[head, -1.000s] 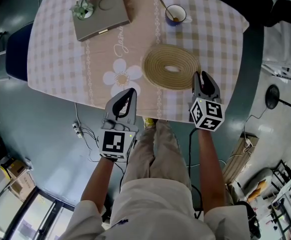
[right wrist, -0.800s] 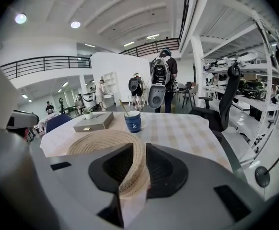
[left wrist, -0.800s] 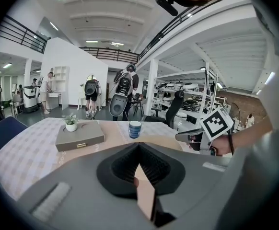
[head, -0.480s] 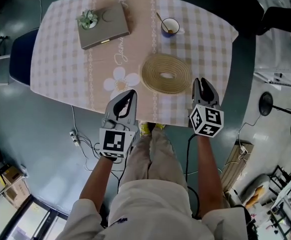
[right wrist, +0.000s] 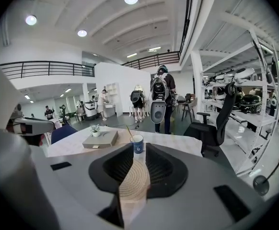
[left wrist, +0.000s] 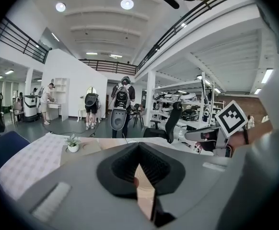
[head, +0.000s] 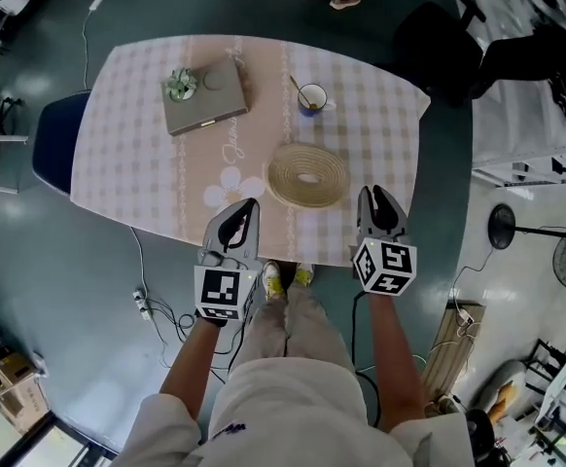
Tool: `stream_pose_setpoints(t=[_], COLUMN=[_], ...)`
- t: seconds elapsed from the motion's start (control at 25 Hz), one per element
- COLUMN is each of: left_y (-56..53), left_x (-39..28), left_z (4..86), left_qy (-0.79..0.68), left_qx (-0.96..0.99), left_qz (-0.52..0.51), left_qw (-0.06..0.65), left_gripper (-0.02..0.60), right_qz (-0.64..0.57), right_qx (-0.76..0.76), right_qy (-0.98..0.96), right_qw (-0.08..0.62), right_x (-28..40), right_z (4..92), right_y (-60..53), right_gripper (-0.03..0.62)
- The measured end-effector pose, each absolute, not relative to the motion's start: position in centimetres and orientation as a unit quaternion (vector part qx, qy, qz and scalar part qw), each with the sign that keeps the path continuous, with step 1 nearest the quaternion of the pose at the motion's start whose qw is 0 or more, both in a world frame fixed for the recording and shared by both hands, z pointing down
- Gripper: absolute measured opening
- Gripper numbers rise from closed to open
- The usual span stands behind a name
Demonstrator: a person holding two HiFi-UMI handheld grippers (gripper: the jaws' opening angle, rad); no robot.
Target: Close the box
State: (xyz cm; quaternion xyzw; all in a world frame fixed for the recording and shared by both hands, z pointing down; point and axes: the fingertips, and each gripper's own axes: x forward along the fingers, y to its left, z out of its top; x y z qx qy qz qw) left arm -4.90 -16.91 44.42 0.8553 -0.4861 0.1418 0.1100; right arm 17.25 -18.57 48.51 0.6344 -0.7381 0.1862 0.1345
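The flat grey box [head: 205, 95] lies at the table's far left with its lid down and a small potted plant [head: 179, 84] on top; it also shows in the right gripper view as the box [right wrist: 101, 139]. My left gripper [head: 250, 205] hovers over the near table edge, far from the box, its tips together and holding nothing. My right gripper [head: 371, 193] hangs near the front right edge, beside the woven mat [head: 308, 174]. Its jaws have just been closing a little but stand apart with nothing between them.
A blue cup [head: 311, 97] with a spoon stands behind the mat on the checked tablecloth [head: 127, 163]. A blue chair [head: 54, 154] is at the table's left end, a black office chair [head: 439, 47] at the far right. Cables lie on the floor.
Both grippers have risen, and the head view now sees the whole table from higher up. The gripper views look over the table from higher. Nothing on the table has moved.
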Motion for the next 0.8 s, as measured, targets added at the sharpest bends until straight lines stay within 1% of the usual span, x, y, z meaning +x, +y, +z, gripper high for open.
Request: stream_pose_setpoints(t=[0.36,0.8], left_y=[-17.2,-17.4], left_x=[-4.5,-3.5], left_z=[38.6,31.3], left_qy=[-0.49,-0.48], left_qx=[0.861,0.874], left_qz=[0.113,0.072], left_qw=[0.079,0.034], left_gripper=[0.002,0.002], right_qz=[0.164,0.12], right_qx=[0.641,0.665], right_qy=[-0.743,-0.736], right_qw=[0.103,0.047], right_x=[16.7,17.6], right_z=[42.2,33.2], right_y=[-17.1,-15.9], right_gripper=[0.079,0.073])
